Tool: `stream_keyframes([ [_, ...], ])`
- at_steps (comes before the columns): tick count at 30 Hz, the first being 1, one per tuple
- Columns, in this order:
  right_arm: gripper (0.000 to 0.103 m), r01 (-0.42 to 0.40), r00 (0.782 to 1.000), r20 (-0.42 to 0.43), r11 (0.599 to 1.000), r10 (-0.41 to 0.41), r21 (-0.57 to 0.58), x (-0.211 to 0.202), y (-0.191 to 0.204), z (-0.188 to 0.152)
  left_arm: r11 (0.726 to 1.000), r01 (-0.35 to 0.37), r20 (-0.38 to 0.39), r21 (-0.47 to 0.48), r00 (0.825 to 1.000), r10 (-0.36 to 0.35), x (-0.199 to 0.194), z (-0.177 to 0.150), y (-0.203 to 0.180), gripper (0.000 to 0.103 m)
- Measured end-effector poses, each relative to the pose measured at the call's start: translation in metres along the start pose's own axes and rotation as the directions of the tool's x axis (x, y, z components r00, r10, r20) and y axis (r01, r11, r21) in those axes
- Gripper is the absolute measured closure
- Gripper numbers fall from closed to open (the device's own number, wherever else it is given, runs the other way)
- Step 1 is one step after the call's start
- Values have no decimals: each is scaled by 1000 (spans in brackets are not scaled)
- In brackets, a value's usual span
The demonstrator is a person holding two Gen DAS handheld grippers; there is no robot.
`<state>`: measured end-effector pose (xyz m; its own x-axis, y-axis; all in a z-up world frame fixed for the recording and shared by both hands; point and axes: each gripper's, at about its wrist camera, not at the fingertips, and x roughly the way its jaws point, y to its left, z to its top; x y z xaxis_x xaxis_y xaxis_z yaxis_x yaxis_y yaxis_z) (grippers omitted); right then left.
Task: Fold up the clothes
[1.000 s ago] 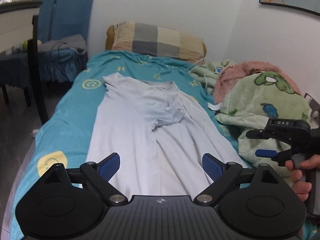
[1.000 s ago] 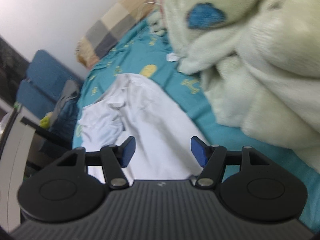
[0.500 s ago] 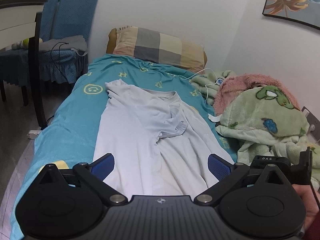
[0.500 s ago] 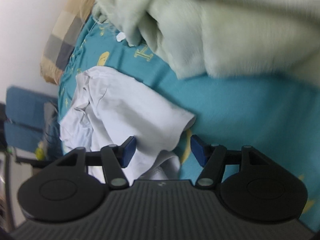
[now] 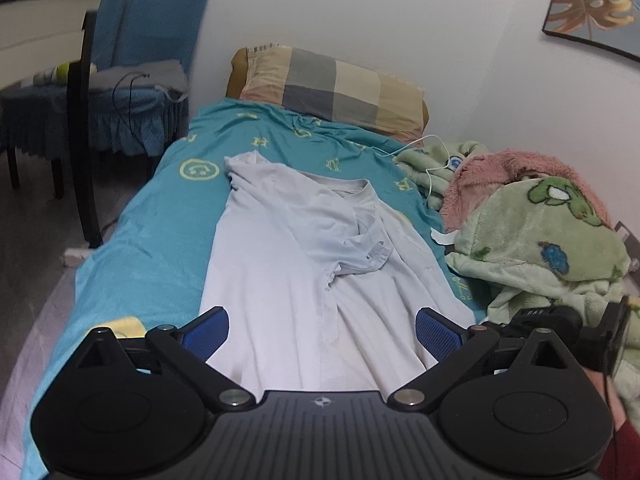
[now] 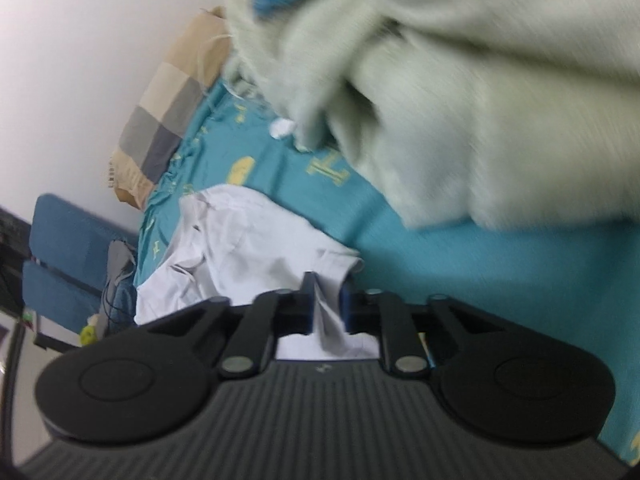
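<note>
Bed (image 5: 152, 248), teal sheet with yellow marks, running from the near edge up to the white wall. Checked pillow (image 5: 332, 84) at the head, against the wall. Green plush blanket (image 5: 536, 240) heaped on the right side of the bed, a pink fleece (image 5: 516, 168) bunched just behind it. Blue chair (image 5: 132, 92) well off to the left of the bed head.

White t-shirt (image 5: 296, 264) laid lengthwise down the middle of the sheet, collar toward the pillow, hem toward the near edge; one sleeve folded in over the chest, cloth rumpled on the right half.

Left gripper (image 5: 320, 330) low over the hem end of the t-shirt, blue pads spread wide apart, nothing between them.

Right gripper (image 6: 326, 304) at the shirt's right hem corner, beside the blanket; pads drawn close together with a pinch of white fabric standing up between them. Right wrist view motion-blurred. From the left wrist view, only part of its black body visible at the far right, a hand (image 5: 616, 408) below it.

White cable (image 5: 432, 160) trailing across the blanket edge near the pillow.
</note>
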<state>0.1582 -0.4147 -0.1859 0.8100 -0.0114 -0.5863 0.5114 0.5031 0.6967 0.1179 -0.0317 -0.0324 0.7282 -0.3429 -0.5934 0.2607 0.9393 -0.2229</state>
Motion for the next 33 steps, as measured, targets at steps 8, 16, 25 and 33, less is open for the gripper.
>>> stream_keyframes([
  [8,99,-85,990,101,984,101,-157,-25,72,33,999,-36,36,-5,999,36,-1,10,11,2],
  [16,99,-130,981,91,935,169,-331,-23,182,40,995,-76,72,-61,994,80,-11,27,43,2],
  [25,99,-194,979,-40,838,202,-510,45,285,-44,975,-156,110,-157,978,175,-27,41,104,2],
  [33,97,-228,970,-195,807,143,-544,118,271,-103,950,-195,38,-245,977,210,-10,37,148,2],
])
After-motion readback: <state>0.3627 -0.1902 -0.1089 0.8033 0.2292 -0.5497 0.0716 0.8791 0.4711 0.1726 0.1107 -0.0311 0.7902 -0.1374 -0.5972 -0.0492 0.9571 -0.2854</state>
